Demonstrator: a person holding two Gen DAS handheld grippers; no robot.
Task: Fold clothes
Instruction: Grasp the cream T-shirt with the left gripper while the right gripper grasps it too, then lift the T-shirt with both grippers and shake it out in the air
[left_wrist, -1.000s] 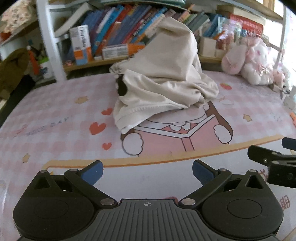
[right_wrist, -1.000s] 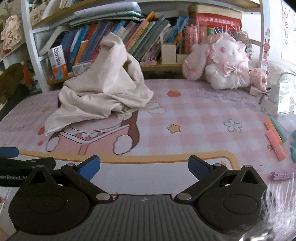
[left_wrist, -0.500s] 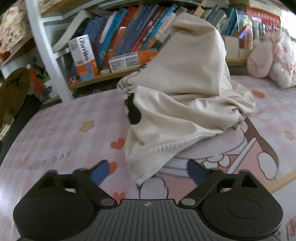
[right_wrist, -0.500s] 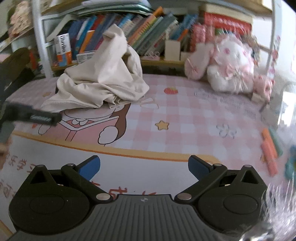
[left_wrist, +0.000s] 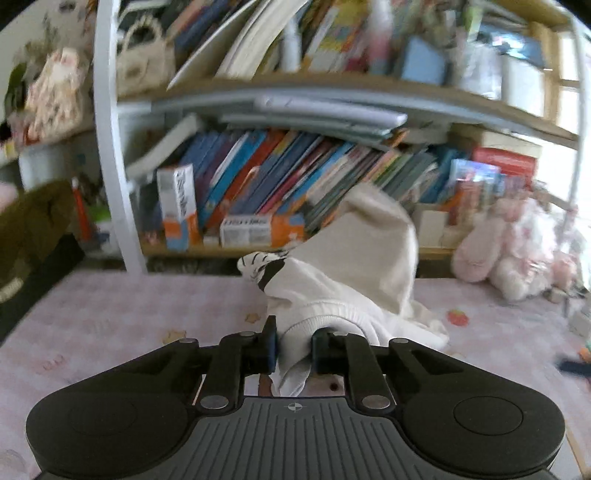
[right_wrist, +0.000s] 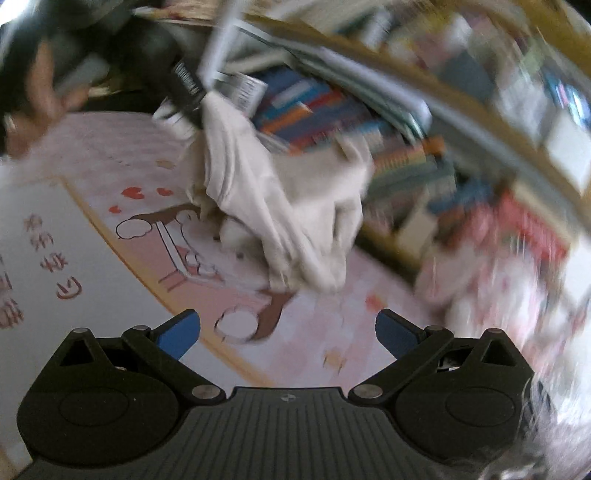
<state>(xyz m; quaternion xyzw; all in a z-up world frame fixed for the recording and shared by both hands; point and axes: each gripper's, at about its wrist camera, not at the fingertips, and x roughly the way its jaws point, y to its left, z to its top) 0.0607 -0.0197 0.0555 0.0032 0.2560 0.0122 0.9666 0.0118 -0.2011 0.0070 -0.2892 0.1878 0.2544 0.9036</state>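
One corner of the cream garment (left_wrist: 354, 280) is being pinched by the left tongs (left_wrist: 293, 345), their jaws having just been closing on it; its bulk is trailing toward the bookshelf (left_wrist: 332, 85), while the right tongs (right_wrist: 288, 332), spread and empty, are being held well apart.

From my left wrist camera, the left gripper (left_wrist: 293, 347) has just been closing, and its jaws now pinch a ribbed edge of the cream garment (left_wrist: 354, 284). The cloth bunches between the fingers (left_wrist: 269, 345) and a tail of it hangs below them. The rest of the garment rises in a peak behind, with a black-and-white striped patch near its left side. It sits on the pink checked mat (left_wrist: 129, 314). Behind stands a bookshelf (left_wrist: 280, 184) crammed with leaning books. A pink plush toy (left_wrist: 513, 251), I think, lies to the right, blurred.
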